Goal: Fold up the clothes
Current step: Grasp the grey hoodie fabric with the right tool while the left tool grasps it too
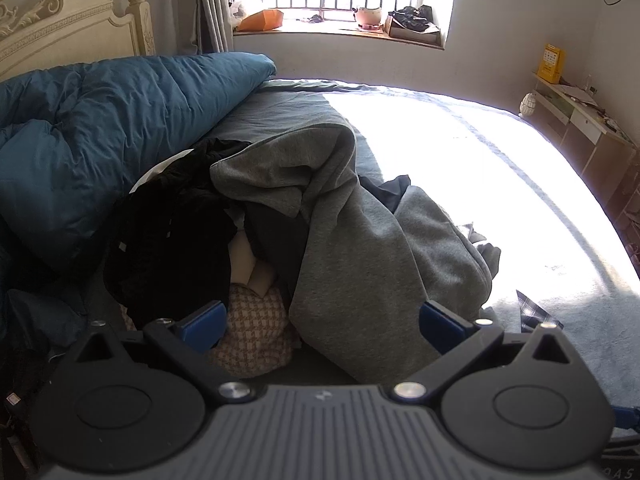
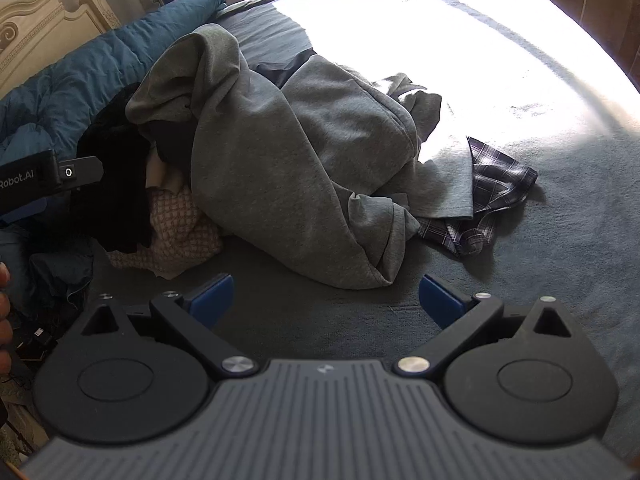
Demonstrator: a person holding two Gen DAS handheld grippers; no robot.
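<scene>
A bed (image 2: 560,208), covered by a grey-blue sheet and lit by a broad patch of sun on its far half, fills both views. A blue duvet (image 1: 100,132) lies bunched along the headboard side of the bed. A heap of unfolded clothes rests on the bed just beside the duvet. Largest in the heap is a grey sweatshirt (image 2: 280,152), crumpled and draped over the other garments. A black garment (image 2: 116,184) lies against the sweatshirt on the duvet side. A pink-and-cream checked garment (image 2: 176,224) sits under the black one, at the near edge of the heap. A dark plaid garment (image 2: 492,184) spreads flat on the bed, touching the sweatshirt on the side away from the duvet, partly under a thin grey piece.

The left gripper (image 1: 320,320) hangs over the near edge of the heap, its blue-padded jaws spread wide and holding nothing. The right gripper (image 2: 326,300) hangs over bare sheet just short of the sweatshirt, jaws likewise apart and empty. A person's hand (image 2: 3,312) shows at the frame edge beyond the duvet side.
</scene>
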